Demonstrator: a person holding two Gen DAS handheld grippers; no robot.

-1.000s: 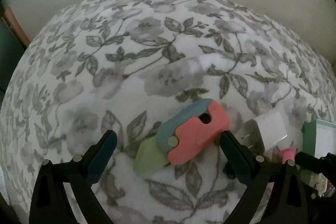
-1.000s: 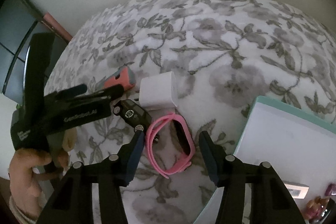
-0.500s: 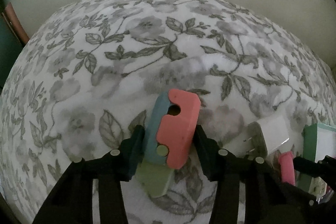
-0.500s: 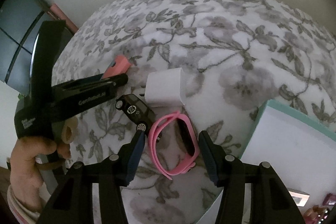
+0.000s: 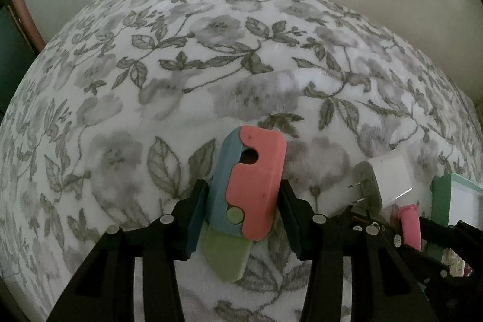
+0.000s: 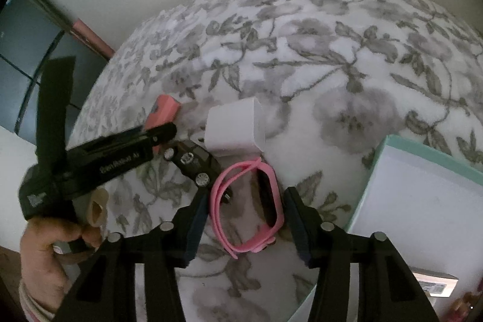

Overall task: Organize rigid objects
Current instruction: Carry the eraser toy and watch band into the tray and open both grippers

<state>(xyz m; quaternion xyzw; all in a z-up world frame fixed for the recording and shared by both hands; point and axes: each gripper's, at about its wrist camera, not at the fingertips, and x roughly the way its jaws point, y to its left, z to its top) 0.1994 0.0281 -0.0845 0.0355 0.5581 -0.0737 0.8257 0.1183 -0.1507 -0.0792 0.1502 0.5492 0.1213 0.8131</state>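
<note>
A flat toy (image 5: 253,186) of pink, blue and green plastic lies on the floral cloth (image 5: 211,65). My left gripper (image 5: 244,189) is shut on it, a pad pressed to each long side. In the right wrist view the toy's pink end (image 6: 163,110) sticks out past the left gripper's fingers (image 6: 151,138). A pink wristband (image 6: 247,201) with a black face lies between the fingers of my right gripper (image 6: 247,195). Its jaws are closing, and the pads sit right beside the band without squeezing it.
A white plug charger (image 6: 235,129) and a small black toy car (image 6: 193,162) lie just beyond the wristband. A teal-rimmed white box (image 6: 422,201) stands at the right. A hand (image 6: 45,255) holds the left gripper. A wall rises behind the cloth.
My left gripper closed from wide open onto the toy, which turned from slanted to nearly upright in the view. The right gripper narrowed slightly around the wristband.
</note>
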